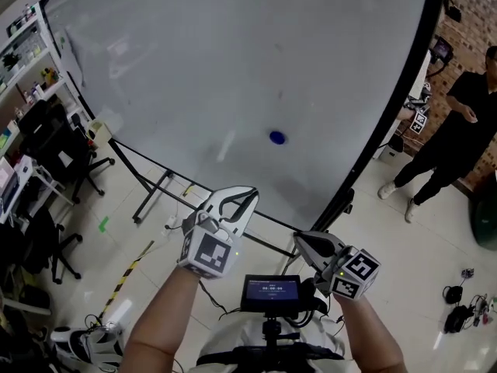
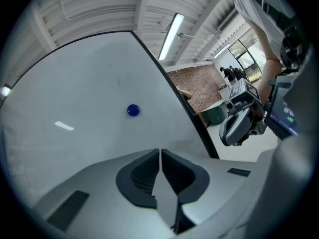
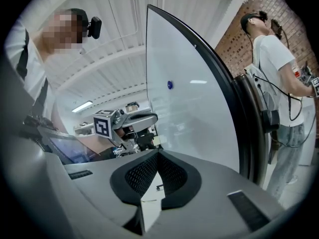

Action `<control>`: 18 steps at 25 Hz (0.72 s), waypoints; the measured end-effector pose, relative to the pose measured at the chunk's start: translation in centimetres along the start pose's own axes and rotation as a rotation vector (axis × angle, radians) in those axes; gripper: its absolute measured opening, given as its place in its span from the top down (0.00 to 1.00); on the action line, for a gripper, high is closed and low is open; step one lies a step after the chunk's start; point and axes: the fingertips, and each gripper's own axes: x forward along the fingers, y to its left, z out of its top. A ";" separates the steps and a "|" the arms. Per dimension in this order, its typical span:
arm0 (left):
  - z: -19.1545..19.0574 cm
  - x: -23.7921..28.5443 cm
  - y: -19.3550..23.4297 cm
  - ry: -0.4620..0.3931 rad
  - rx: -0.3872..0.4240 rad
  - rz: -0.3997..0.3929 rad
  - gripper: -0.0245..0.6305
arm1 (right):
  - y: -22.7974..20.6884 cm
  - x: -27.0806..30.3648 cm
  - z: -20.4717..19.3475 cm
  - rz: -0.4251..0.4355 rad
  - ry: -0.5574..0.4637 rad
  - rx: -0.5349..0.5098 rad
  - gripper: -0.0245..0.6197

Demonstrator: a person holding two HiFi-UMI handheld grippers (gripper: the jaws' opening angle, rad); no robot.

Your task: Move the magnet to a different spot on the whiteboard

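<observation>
Room: office or lab with a pale tiled floor [image 1: 404,239], a brick wall on the right and shelves on the left.
Board: large white whiteboard with a black frame [image 1: 233,68] on a black metal stand; no writing on it, only faint smudges and a light reflection.
People: person in black clothes [image 1: 458,130] stands right of the board; the right gripper view also shows a person in a white shirt [image 3: 279,83] beside the board's edge.
Chairs: black office chairs [image 1: 54,146] left of the board.
Floor mark: yellow-and-black striped tape [image 1: 128,274] by the stand's foot.
Left gripper [image 2: 159,153]: grey, pad tips together, nothing between them; in front of the board, well short of it.
Right gripper [image 3: 157,153]: grey, pad tips also together, empty; low at the board's right edge.
Labels: black-and-white square markers on both gripper cubes; small dark screen on the chest rig [image 1: 271,291] shows text too small to read.
Magnet: small round blue magnet [image 1: 277,137] on the board's lower middle, clear of both grippers.
Magnet axis: round disc, flat on the board, so no long axis or heading can be made out.
</observation>
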 end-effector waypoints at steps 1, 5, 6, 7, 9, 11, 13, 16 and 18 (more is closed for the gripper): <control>0.4 0.4 0.1 0.013 0.042 0.009 0.89 | -0.3 0.0 0.2 0.001 -0.004 -0.002 0.92; 0.5 1.9 0.8 0.069 0.220 0.028 0.88 | -1.0 0.7 0.6 0.004 -0.016 -0.004 0.92; 0.3 2.3 0.9 0.088 0.261 0.026 0.86 | -1.1 0.8 0.7 0.005 -0.019 -0.004 0.92; 0.2 2.6 1.0 0.106 0.297 0.022 0.85 | -1.2 0.9 0.8 0.005 -0.020 -0.006 0.92; 0.3 3.2 1.1 0.128 0.351 0.017 0.83 | -1.4 0.9 1.1 0.004 -0.020 -0.013 0.92; 0.7 3.6 1.3 0.134 0.389 0.017 0.82 | -1.6 1.0 1.2 0.003 -0.020 -0.019 0.92; 1.1 4.0 1.7 0.139 0.452 0.032 0.81 | -1.9 1.2 1.3 0.001 -0.024 -0.021 0.92; 1.8 4.8 2.5 0.150 0.605 0.087 0.75 | -2.6 1.6 1.4 0.000 -0.026 -0.024 0.92; 2.8 5.1 3.3 0.138 0.684 0.130 0.69 | -2.9 2.0 1.5 -0.001 -0.025 -0.023 0.92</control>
